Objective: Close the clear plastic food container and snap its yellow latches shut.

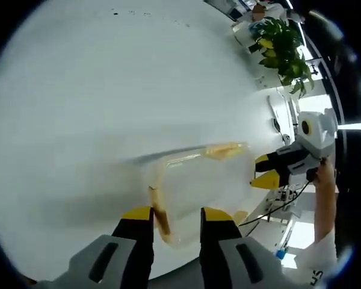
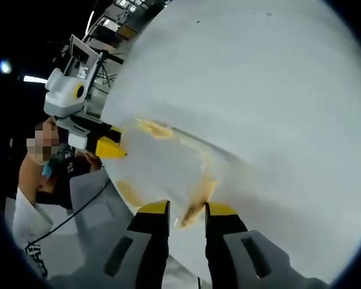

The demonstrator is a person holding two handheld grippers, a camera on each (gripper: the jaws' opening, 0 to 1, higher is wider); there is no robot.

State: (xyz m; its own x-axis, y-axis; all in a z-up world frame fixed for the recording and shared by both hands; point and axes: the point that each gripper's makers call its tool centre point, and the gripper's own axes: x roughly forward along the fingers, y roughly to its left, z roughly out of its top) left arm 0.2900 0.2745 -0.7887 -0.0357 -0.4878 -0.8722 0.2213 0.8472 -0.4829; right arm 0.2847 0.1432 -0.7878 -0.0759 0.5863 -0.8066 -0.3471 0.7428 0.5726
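**White table, clear container between two grippers**

White and bare, a large table takes up most of both views. Both pictures are blurred, so fine detail is hard to make out.

Near the table's edge lies the clear plastic container, see-through with yellow latches along its sides. Whether its lid is fully seated cannot be told through the blur.

In the left gripper view, the left gripper rises from the bottom, grey with yellow-tipped black jaws. The jaws stand a narrow gap apart, astride the container's near edge beside a yellow latch. Whether they press on it cannot be told.

At the container's far end in that view, the right gripper comes in from the right, its yellow tips just beside the container's corner. A person's hand holds it from behind, with a white sleeve below. A black cable trails under it.

In the right gripper view, the right gripper has its jaws narrowly apart on either side of a yellow latch at the container's near end. Actual grip cannot be told.

Beyond the table's far corner in the left gripper view stands a leafy green plant, well apart from the container. Nothing lies on the table between the grippers and the container.
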